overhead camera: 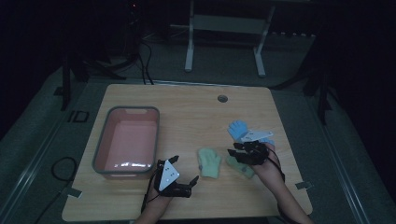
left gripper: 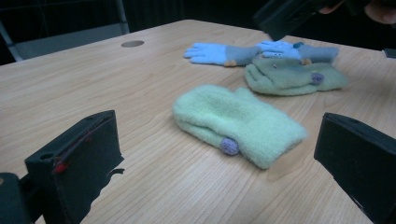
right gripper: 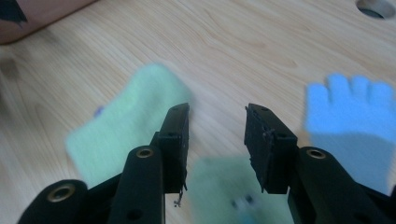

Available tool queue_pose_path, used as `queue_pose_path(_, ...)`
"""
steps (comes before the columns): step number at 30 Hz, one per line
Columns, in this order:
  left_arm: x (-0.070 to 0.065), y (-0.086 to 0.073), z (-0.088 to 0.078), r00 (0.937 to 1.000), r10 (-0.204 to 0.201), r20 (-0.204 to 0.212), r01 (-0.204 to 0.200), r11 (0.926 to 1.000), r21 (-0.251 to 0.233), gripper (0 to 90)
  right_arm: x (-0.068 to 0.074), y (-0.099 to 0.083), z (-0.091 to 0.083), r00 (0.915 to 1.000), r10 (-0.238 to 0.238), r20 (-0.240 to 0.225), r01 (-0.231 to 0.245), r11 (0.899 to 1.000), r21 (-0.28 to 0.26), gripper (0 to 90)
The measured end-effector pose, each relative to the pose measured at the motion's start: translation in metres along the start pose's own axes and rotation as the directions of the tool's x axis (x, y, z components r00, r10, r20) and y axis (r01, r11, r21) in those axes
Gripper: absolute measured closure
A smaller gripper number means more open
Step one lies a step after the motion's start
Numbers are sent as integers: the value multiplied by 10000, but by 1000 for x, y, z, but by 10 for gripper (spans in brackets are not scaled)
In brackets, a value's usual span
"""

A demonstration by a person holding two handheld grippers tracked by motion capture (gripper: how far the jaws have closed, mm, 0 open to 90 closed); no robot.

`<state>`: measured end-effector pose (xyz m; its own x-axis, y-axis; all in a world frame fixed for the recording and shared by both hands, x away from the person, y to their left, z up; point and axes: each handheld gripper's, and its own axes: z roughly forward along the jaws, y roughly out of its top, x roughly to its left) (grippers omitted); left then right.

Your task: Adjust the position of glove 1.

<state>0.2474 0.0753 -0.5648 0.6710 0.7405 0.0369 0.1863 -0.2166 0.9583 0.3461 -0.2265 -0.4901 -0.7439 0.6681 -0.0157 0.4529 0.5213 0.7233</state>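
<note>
On the wooden bench (overhead camera: pixel 187 112), three gloves are laid out to the right of a pink tub (overhead camera: pixel 126 140) with a grey rim. A pale green mitten (overhead camera: pixel 209 162) is seen near the middle of the bench, lying flat, with a small purple button on its cuff side in the left gripper view. A second green mitten (overhead camera: pixel 241 166) is found just to its right, and a blue glove (overhead camera: pixel 239 129) lies beyond that one (its fingers spread toward the far edge); in the left gripper view the blue glove and the second mitten are seen touching. The right gripper (overhead camera: pixel 243 150) is held above the second green mitten, its fingers partly parted with nothing gripped between them; in the right gripper view the mitten is seen blurred below the gap. The left gripper (overhead camera: pixel 183 173) is held low near the front edge of the bench, beside the tub, its fingers spread wide and empty, pointed toward the first mitten.
</note>
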Motion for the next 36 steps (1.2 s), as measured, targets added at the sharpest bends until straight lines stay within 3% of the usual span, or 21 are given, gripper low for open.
queue_pose_path(4,-1,0,0,10000,31,-36,-31,10000,-11,9,-14,-14,-13,9980,505,-372,-499,9986,156,616)
queue_pose_path(9,0,0,0,10000,23,12,-23,10000,-13,8,-19,-34,-18,9982,344,-488,-316,9978,583,618)
queue_pose_path(14,-1,0,0,10000,57,-58,-57,10000,-3,8,-24,-47,-7,9978,17,-656,28,9976,687,613)
queue_pose_path(17,-1,0,0,9999,86,-70,-86,10000,1,8,-30,-52,3,9961,95,-872,-19,9962,872,611)
queue_pose_path(19,-1,0,0,10000,73,-65,-73,10000,0,8,-31,-57,10,9935,-73,-1134,202,9934,1129,582)
queue_pose_path(22,-2,0,0,9997,189,-171,-189,9998,55,8,-31,-59,11,9924,-395,-1167,528,9921,1134,623)
queue_pose_path(25,-2,0,0,9996,238,-175,-237,9997,59,9,-29,-57,12,9934,-547,-1012,673,9897,1260,662)
queue_pose_path(27,-2,0,0,9997,202,-169,-201,9998,68,9,-24,-55,14,9968,-379,-700,476,9887,1423,807)
queue_pose_path(29,-1,0,0,9998,140,-172,-139,9999,62,9,-22,-55,14,9985,-323,-451,382,9897,1378,830)
queue_pose_path(32,-1,0,0,9998,98,-181,-97,9999,62,9,-13,-54,13,9995,200,251,-229,9921,1230,859)
queue_pose_path(36,-2,0,0,9997,156,-198,-155,9999,75,9,2,-41,-2,9885,891,1225,-983,9926,715,864)
